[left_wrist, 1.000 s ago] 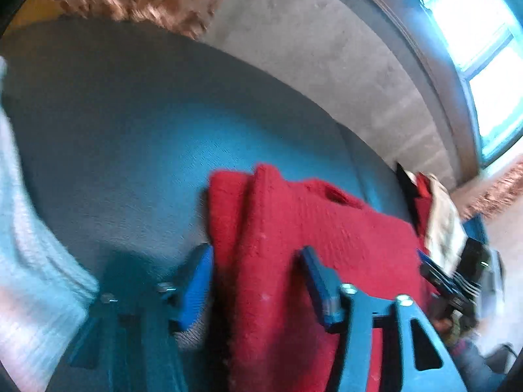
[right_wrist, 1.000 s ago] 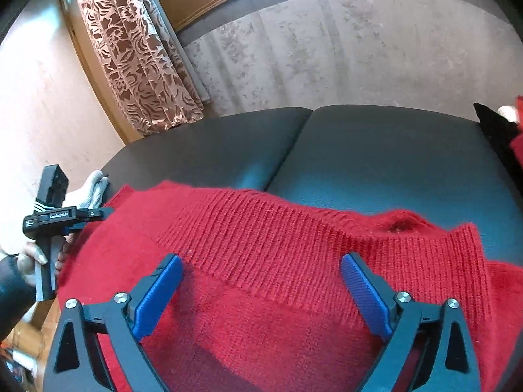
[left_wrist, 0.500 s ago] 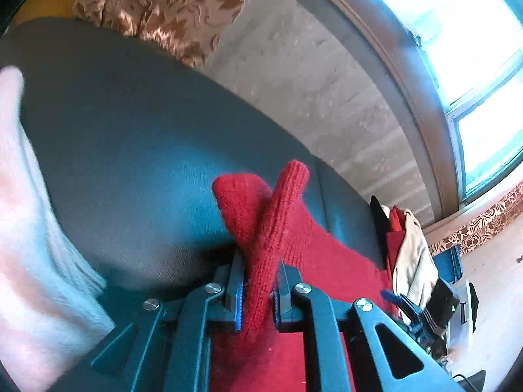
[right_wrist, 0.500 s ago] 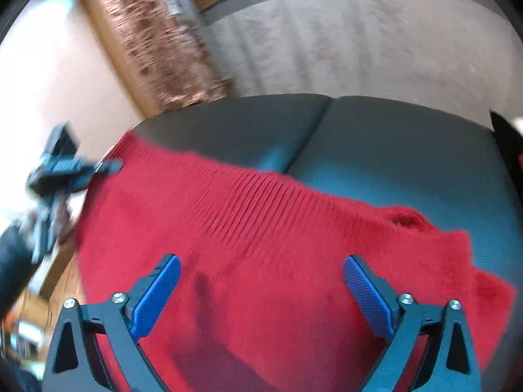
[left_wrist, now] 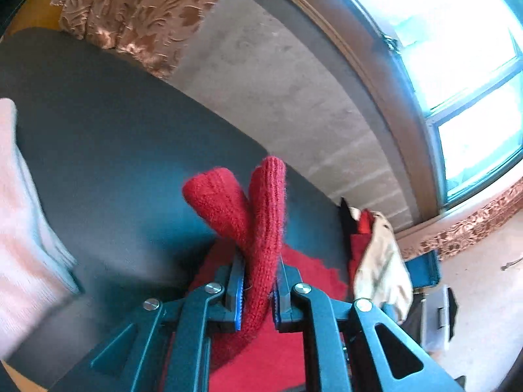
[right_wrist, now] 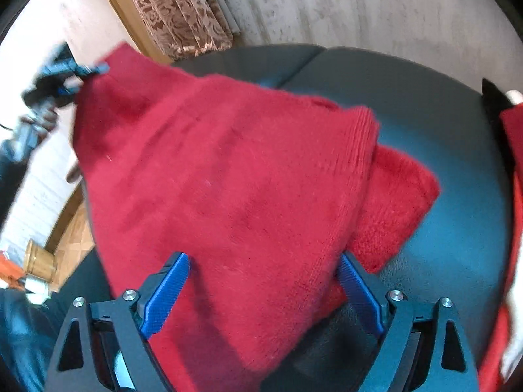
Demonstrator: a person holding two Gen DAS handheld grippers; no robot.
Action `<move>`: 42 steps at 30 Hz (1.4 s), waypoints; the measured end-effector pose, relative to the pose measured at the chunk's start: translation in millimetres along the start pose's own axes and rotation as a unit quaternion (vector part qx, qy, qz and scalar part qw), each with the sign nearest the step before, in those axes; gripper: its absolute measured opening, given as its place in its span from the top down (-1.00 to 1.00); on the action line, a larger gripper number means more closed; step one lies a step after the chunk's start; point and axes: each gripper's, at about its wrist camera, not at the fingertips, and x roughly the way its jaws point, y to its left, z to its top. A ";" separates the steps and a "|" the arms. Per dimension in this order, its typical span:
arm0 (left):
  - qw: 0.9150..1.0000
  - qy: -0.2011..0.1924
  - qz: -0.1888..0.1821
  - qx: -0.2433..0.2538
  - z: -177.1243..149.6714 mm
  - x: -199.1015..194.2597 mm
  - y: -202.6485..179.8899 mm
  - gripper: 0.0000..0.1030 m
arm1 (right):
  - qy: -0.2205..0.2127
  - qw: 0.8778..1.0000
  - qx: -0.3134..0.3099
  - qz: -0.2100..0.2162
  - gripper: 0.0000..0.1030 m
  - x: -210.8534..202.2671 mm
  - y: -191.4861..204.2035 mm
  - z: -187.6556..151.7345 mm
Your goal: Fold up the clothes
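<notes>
Now red sweater (left_wrist: 261, 238) pinched in left gripper (left_wrist: 258, 290).

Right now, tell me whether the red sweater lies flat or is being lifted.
Partly lifted. The left gripper is shut on a bunched ribbed edge of the red sweater, one corner raised off the dark sofa; the rest drapes down.

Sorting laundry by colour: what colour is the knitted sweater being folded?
Red; the red knitted sweater shows best in the right wrist view.
</notes>
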 end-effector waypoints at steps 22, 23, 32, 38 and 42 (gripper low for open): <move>0.990 0.125 -0.053 -0.042 -116.4 209.9 -189.7 0.79 | -0.115 0.989 0.040 0.081 -1.00 -12.2 -12.9 -41.6; 0.989 0.131 -0.045 -0.045 -121.5 220.5 -188.5 0.79 | -0.117 0.989 0.042 0.084 -1.00 -12.7 -13.0 -42.9; 0.983 0.168 -0.026 -0.075 -149.6 264.5 -175.8 0.78 | -0.127 0.985 0.055 0.104 -1.00 -15.4 -12.7 -50.8; 0.970 0.207 -0.039 -0.123 -143.2 252.5 -175.7 0.62 | -0.124 0.987 0.051 0.092 -1.00 -16.7 -3.2 -54.0; 0.965 0.223 -0.101 -0.091 -129.7 211.4 -202.1 0.62 | -0.124 0.987 0.071 0.076 -1.00 -28.4 2.7 -63.4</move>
